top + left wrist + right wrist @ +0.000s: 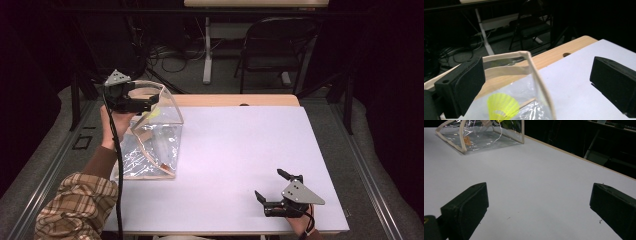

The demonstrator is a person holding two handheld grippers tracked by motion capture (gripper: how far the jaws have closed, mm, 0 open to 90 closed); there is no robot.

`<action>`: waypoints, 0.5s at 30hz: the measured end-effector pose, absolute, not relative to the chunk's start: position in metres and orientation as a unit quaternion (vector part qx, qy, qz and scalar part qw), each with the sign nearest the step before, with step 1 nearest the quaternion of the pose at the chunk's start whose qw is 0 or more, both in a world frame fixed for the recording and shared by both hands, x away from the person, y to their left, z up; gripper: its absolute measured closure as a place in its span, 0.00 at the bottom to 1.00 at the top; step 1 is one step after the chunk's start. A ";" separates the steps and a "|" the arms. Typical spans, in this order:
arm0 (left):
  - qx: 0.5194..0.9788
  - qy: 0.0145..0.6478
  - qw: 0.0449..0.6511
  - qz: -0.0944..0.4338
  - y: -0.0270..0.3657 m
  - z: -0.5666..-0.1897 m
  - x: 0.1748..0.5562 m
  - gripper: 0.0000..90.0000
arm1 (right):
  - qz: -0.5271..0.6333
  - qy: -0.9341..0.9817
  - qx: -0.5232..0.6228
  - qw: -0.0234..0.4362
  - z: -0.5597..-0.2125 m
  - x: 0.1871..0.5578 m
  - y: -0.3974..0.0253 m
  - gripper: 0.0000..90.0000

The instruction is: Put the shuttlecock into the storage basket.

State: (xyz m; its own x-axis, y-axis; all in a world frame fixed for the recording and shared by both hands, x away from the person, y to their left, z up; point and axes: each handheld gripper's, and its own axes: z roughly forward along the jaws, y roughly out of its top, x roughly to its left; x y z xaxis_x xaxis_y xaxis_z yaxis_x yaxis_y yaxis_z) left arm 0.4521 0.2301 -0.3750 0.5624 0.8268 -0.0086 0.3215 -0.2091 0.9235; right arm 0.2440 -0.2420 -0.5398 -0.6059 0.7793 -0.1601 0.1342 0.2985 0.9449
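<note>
Overhead, my left gripper (pixel 131 96) hovers wide at the clear bag (pixel 150 135) rim on the table (pixel 240 150); my right gripper (pixel 272 186) rests wide, well apart. Left gripper view: yellow shuttlecock (pixel 502 106) inside. Right gripper view: bag far off.

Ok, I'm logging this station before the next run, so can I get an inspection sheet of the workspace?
Surface: white table top, bare wood strip at the far edge.
Job's things: clear bag with cream trim, standing at the left; yellow shuttlecock inside.
Clutter: nothing seen.
Grippers: left gripper open at the bag's rim; right gripper open, low over the near right.
Cables: black cable from the left gripper; floor cables behind.
Surroundings: folding chair, desk legs, dark room.
</note>
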 end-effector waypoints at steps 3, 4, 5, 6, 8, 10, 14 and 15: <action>0.736 0.383 0.497 0.253 0.224 -0.375 0.447 0.00 | 0.505 0.740 0.309 0.319 -0.540 0.244 -0.242 0.02; 0.738 0.380 0.498 0.252 0.222 -0.376 0.446 0.00 | 0.506 0.740 0.309 0.319 -0.540 0.244 -0.241 0.02; 0.738 0.377 0.500 0.251 0.220 -0.376 0.444 0.00 | 0.505 0.740 0.309 0.319 -0.539 0.244 -0.241 0.02; 0.739 0.373 0.502 0.251 0.218 -0.376 0.442 0.00 | 0.505 0.741 0.307 0.319 -0.540 0.244 -0.241 0.02; 0.739 0.369 0.503 0.254 0.215 -0.377 0.439 0.00 | 0.504 0.741 0.307 0.319 -0.540 0.244 -0.241 0.02; 0.741 0.364 0.505 0.253 0.213 -0.379 0.435 0.00 | 0.504 0.741 0.307 0.320 -0.540 0.244 -0.241 0.02; 0.743 0.356 0.508 0.252 0.210 -0.384 0.426 0.00 | 0.504 0.741 0.308 0.319 -0.540 0.244 -0.241 0.02; 0.742 0.354 0.510 0.252 0.209 -0.385 0.424 0.00 | 0.504 0.741 0.307 0.319 -0.540 0.244 -0.241 0.02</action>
